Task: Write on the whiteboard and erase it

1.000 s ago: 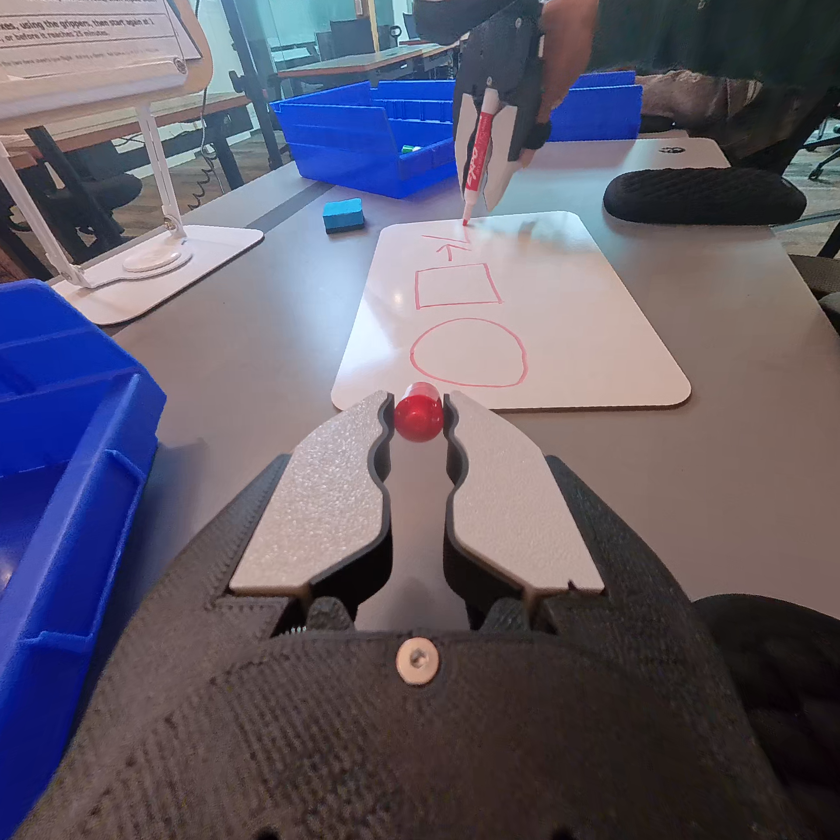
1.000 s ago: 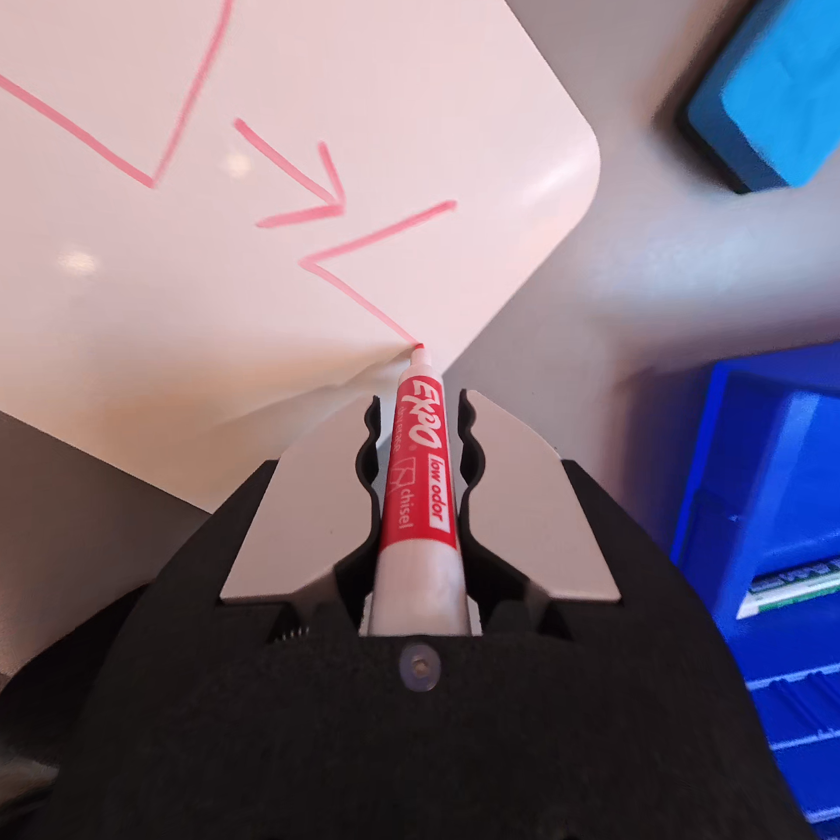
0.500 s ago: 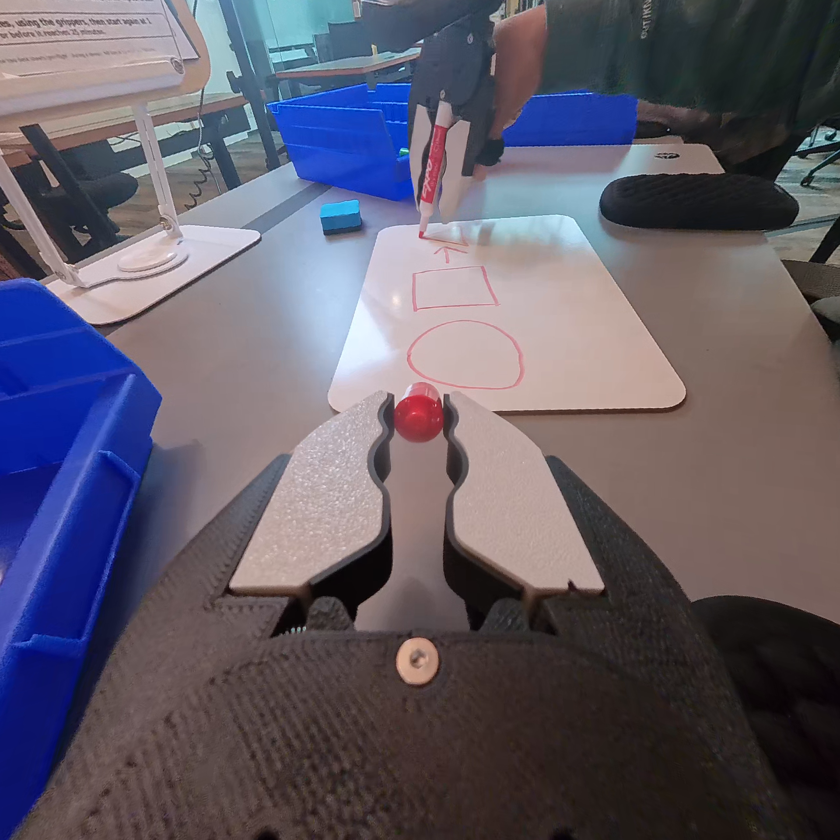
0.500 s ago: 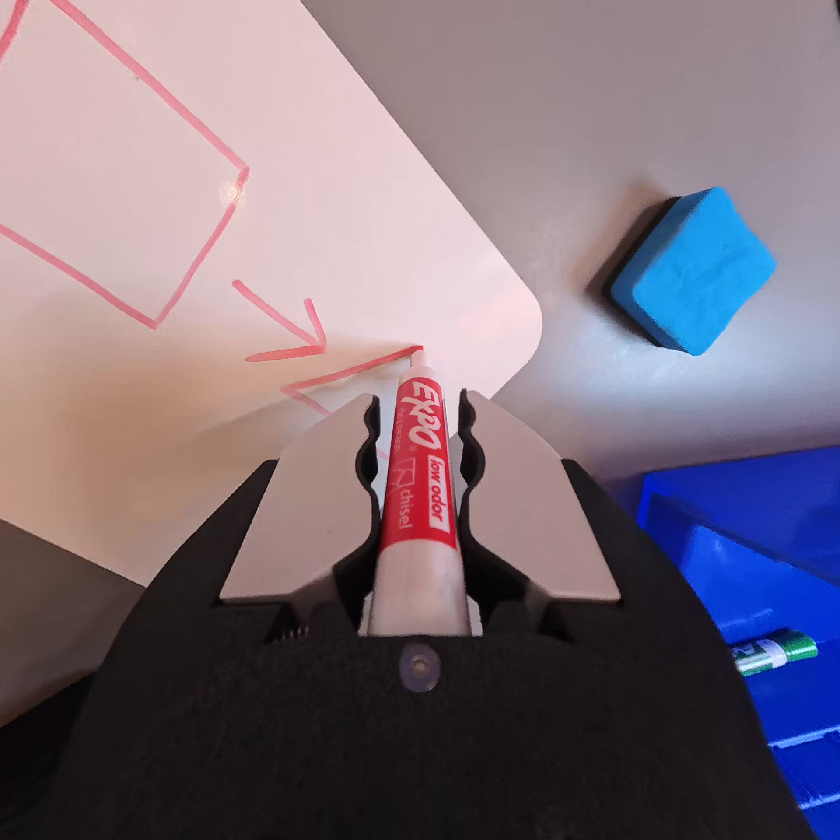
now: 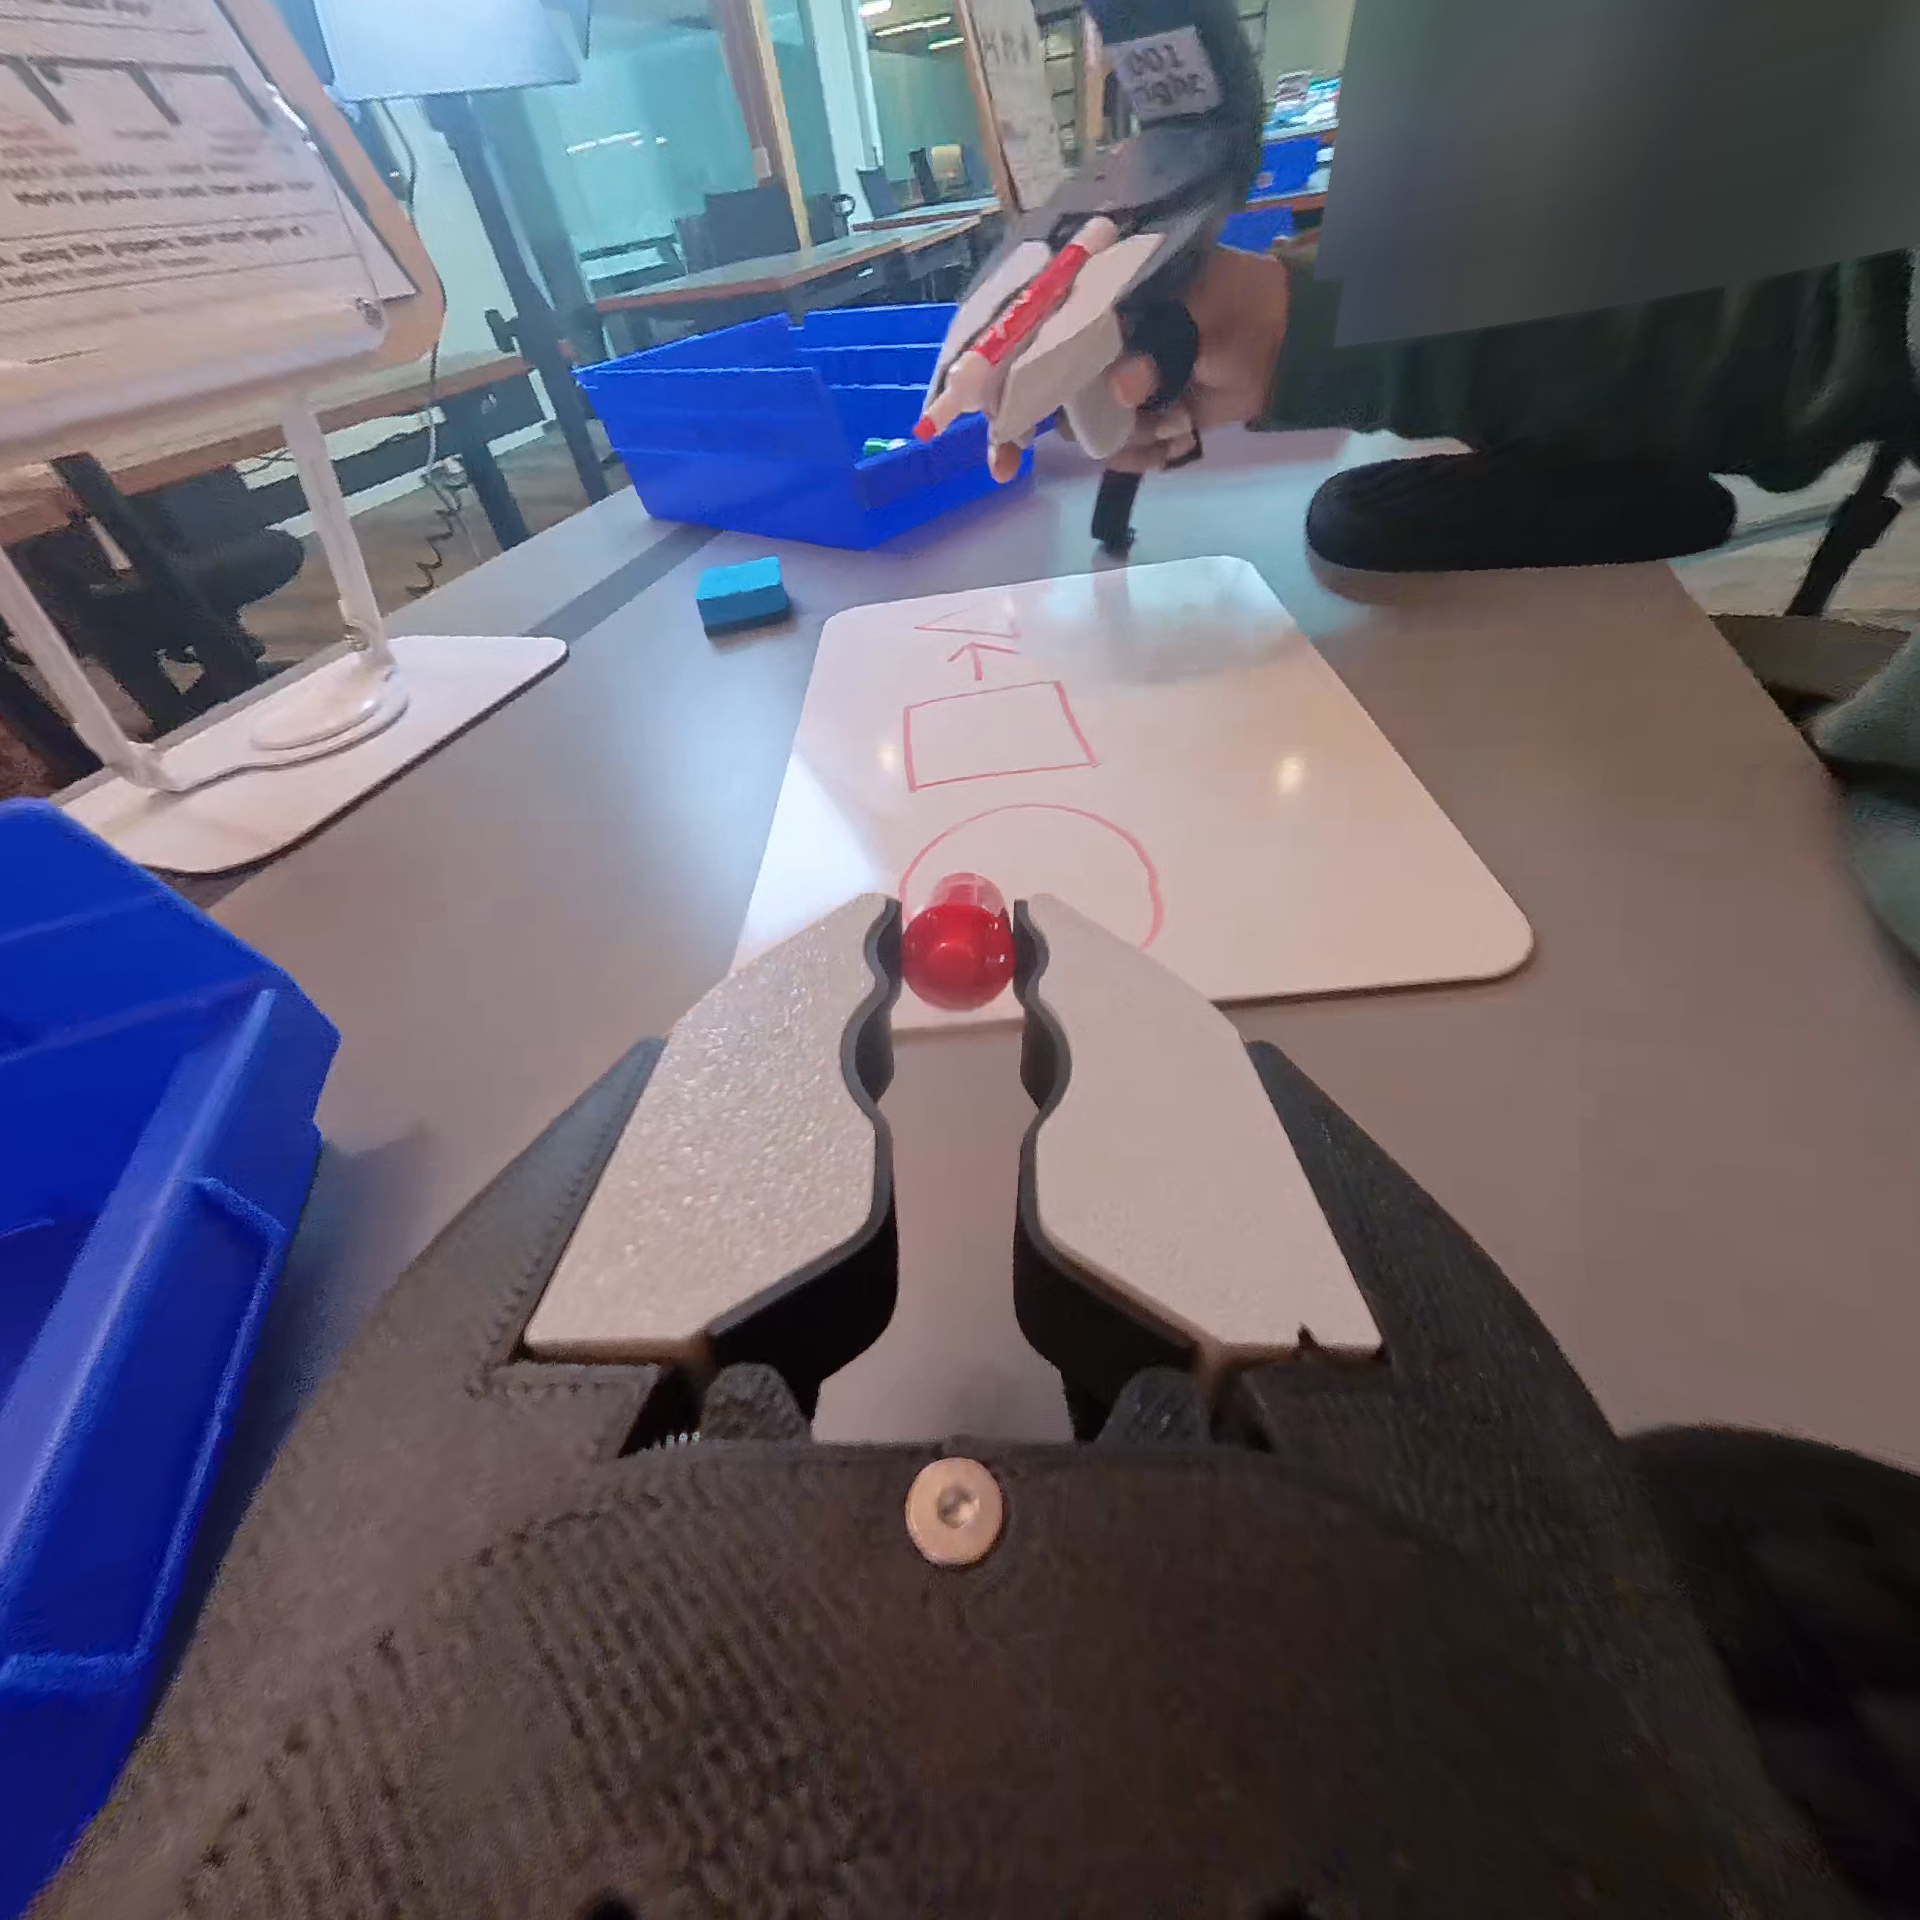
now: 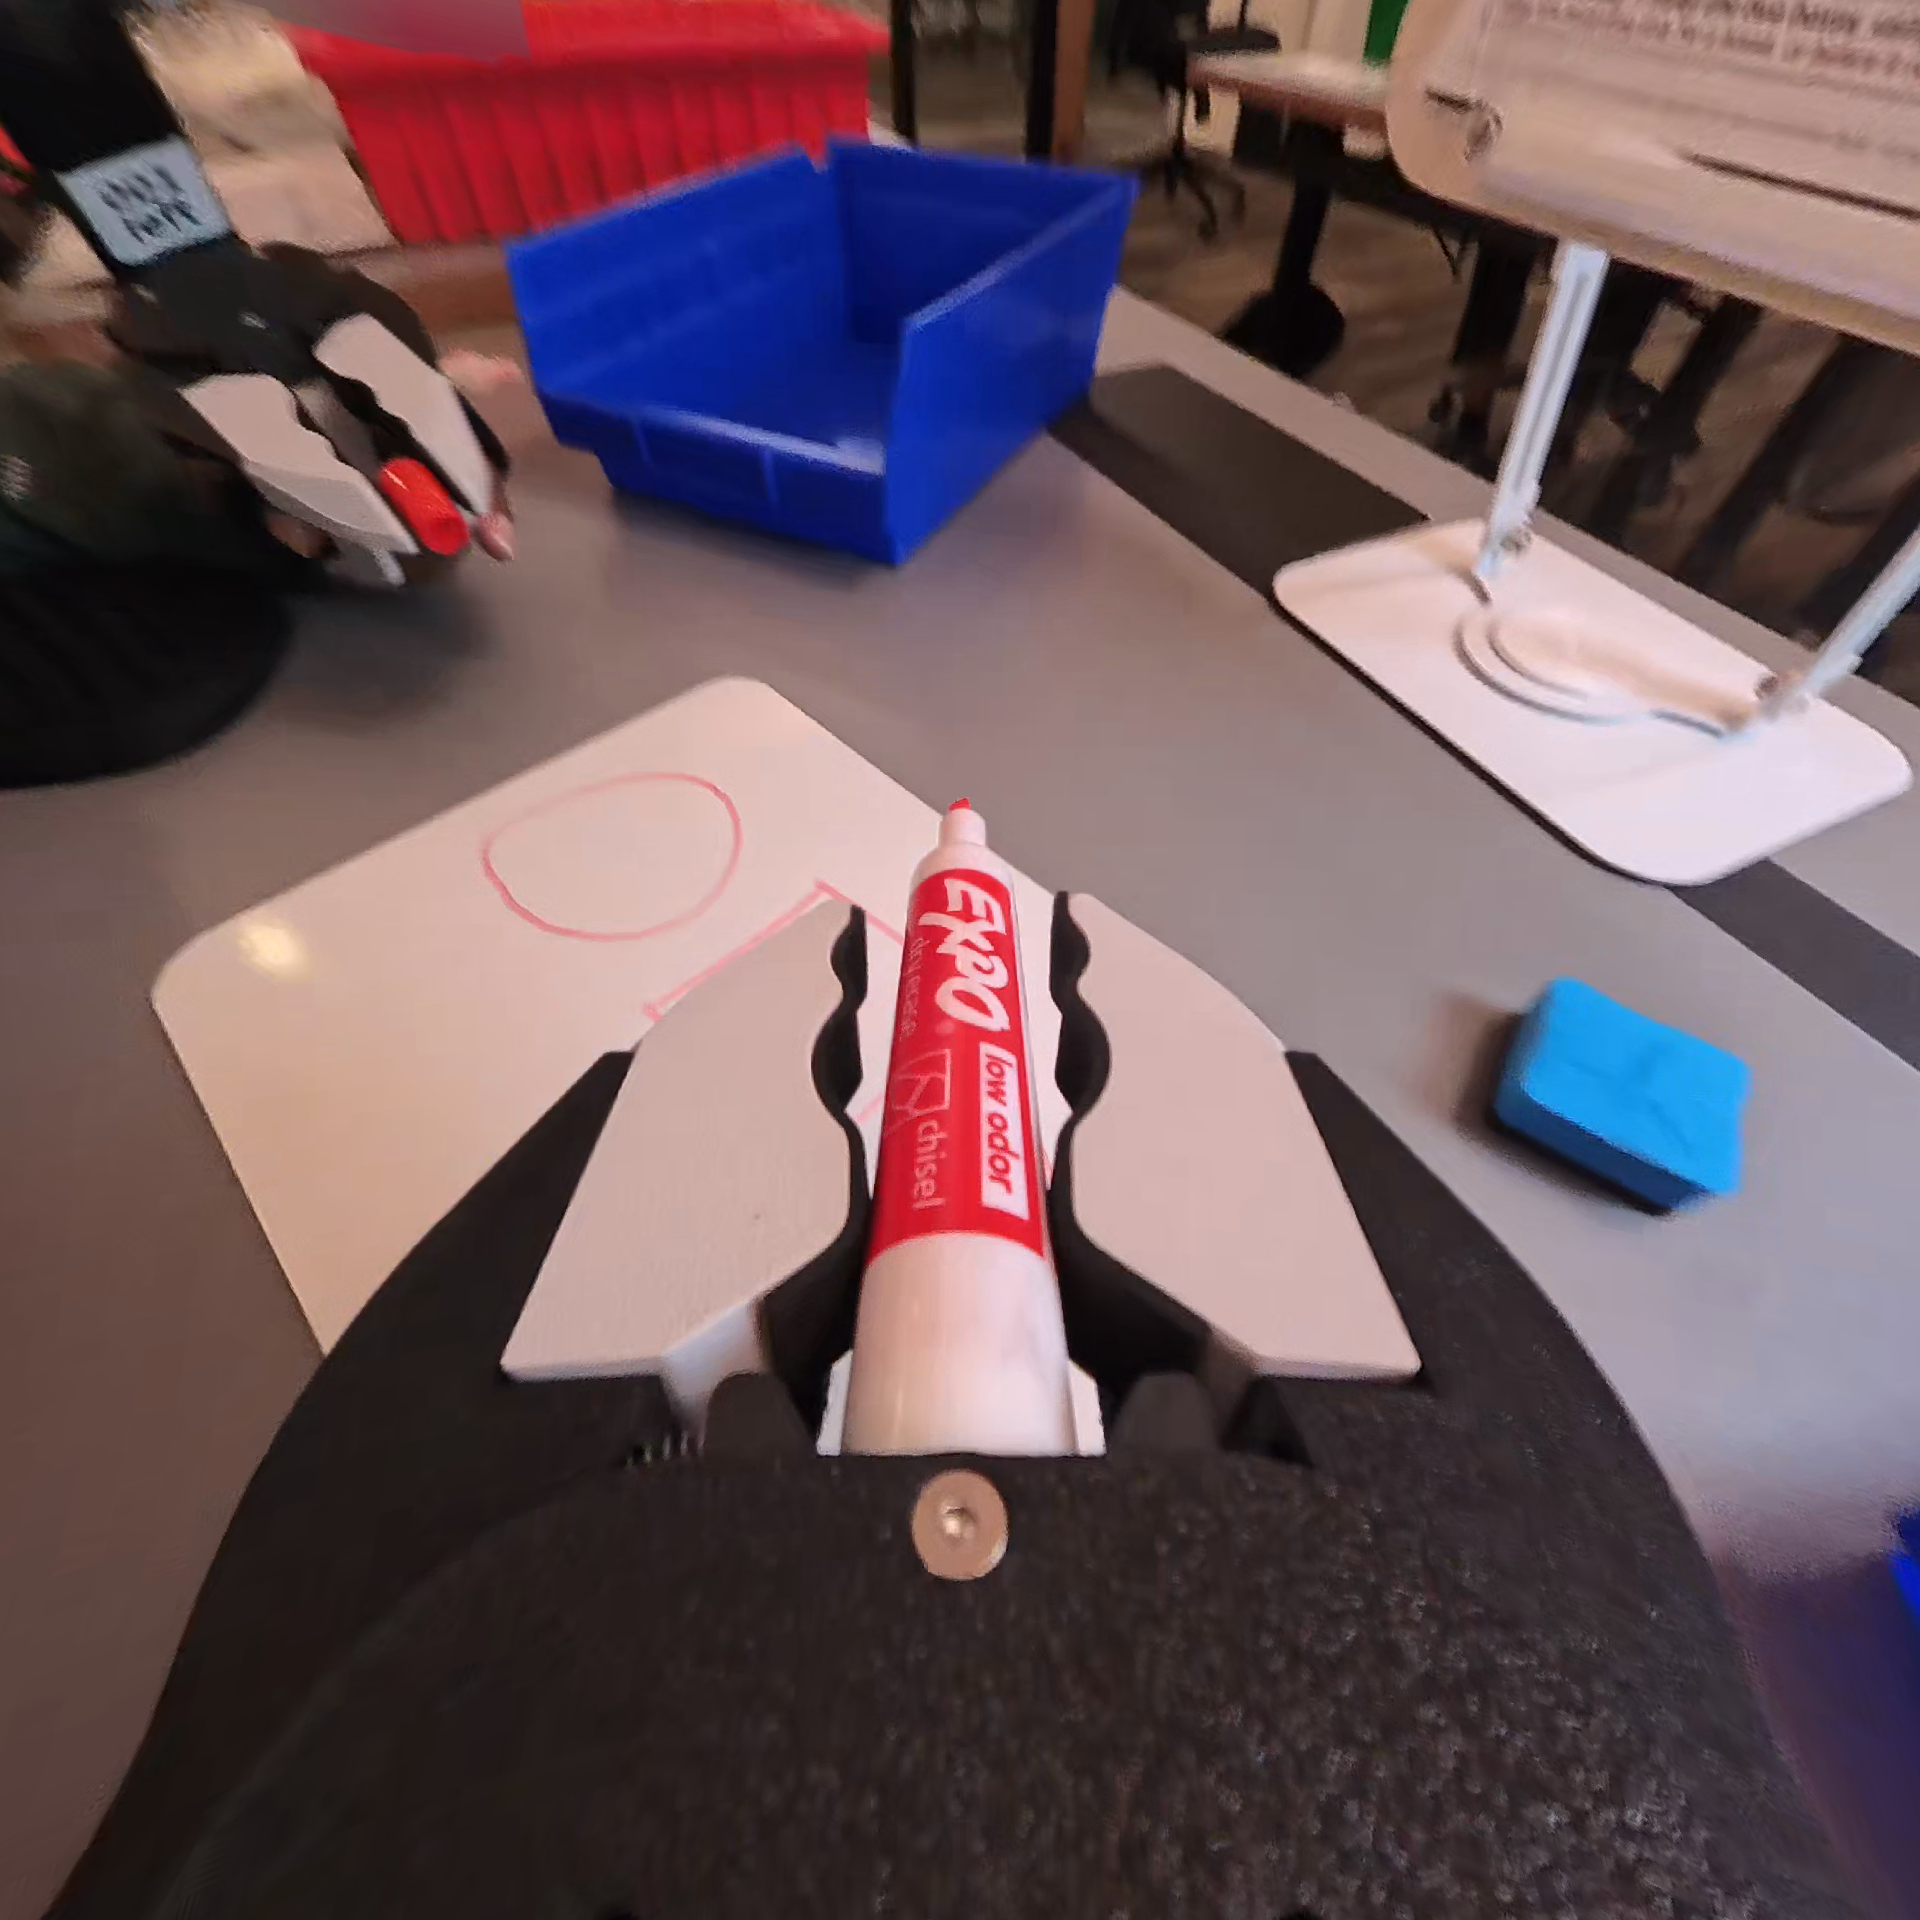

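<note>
I had the right gripper [image 6: 956, 914] clamped on the marker [image 6: 961, 1122], barrel seated in the finger notches, bare tip lifted clear above the whiteboard [image 5: 1247, 810]. The left gripper [image 5: 956, 940] pinched the red cap [image 5: 956, 951] at its fingertips, low over the board's near edge. The board lay flat on the grey table [image 5: 520, 935] with a circle, a square, an arrow and a triangle drawn in red. The eraser [image 6: 1621, 1091] sat on the table just off the board's far corner, near the blue bin [image 5: 790, 436]. I judged the marker light, stiff and smooth, so a mid-barrel grip suited it. The eraser looked soft and light, best taken across its short sides. The thin board might slide under wiping
</note>
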Action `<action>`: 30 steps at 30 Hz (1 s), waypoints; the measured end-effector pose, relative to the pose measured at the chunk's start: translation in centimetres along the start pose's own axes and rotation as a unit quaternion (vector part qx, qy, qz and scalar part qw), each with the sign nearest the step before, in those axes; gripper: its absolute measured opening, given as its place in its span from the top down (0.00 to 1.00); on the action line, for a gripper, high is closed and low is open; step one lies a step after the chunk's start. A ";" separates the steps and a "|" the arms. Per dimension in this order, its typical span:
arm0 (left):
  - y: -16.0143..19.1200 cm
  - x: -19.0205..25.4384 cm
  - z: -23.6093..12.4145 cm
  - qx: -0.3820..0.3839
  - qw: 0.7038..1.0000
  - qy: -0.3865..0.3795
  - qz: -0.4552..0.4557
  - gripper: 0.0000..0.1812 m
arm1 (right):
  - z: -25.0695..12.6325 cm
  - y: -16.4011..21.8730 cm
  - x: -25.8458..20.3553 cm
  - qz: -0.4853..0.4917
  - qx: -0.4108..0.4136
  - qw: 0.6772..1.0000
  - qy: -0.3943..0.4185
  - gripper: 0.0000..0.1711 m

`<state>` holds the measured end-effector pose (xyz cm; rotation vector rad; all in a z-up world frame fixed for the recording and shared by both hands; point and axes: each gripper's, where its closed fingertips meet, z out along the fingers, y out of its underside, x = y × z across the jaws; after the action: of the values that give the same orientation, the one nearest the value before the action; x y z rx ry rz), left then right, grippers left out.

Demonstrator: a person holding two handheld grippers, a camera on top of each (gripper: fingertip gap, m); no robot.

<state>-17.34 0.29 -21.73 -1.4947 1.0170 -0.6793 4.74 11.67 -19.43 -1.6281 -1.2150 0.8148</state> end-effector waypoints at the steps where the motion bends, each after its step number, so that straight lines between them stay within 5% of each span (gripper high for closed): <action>1: -0.4 -0.2 0.4 0.001 1.000 -0.004 -0.005 0.89 | 0.3 -0.3 -0.4 0.000 0.015 1.000 -0.012 0.80; 8: -6.7 1.4 8.0 0.040 0.987 0.065 -0.141 0.89 | 0.8 -2.6 -3.2 -0.019 0.111 0.992 -0.059 0.80; 13: -10.9 1.6 14.8 0.124 0.922 0.149 -0.334 0.89 | -1.2 -3.9 -6.1 -0.057 0.139 0.984 -0.094 0.80; 16: -12.3 2.0 17.5 0.162 0.890 0.214 -0.369 0.89 | -2.3 -4.6 -6.5 -0.065 0.149 0.982 -0.099 0.80; 30: -11.2 4.5 17.8 0.134 0.891 0.266 -0.342 0.89 | -0.7 -3.5 -7.6 -0.047 0.132 0.983 -0.118 0.80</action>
<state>2.51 4.54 -14.69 -1.4374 0.7178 -1.7385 1.86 4.54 -16.00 -1.2777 -1.2760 1.0835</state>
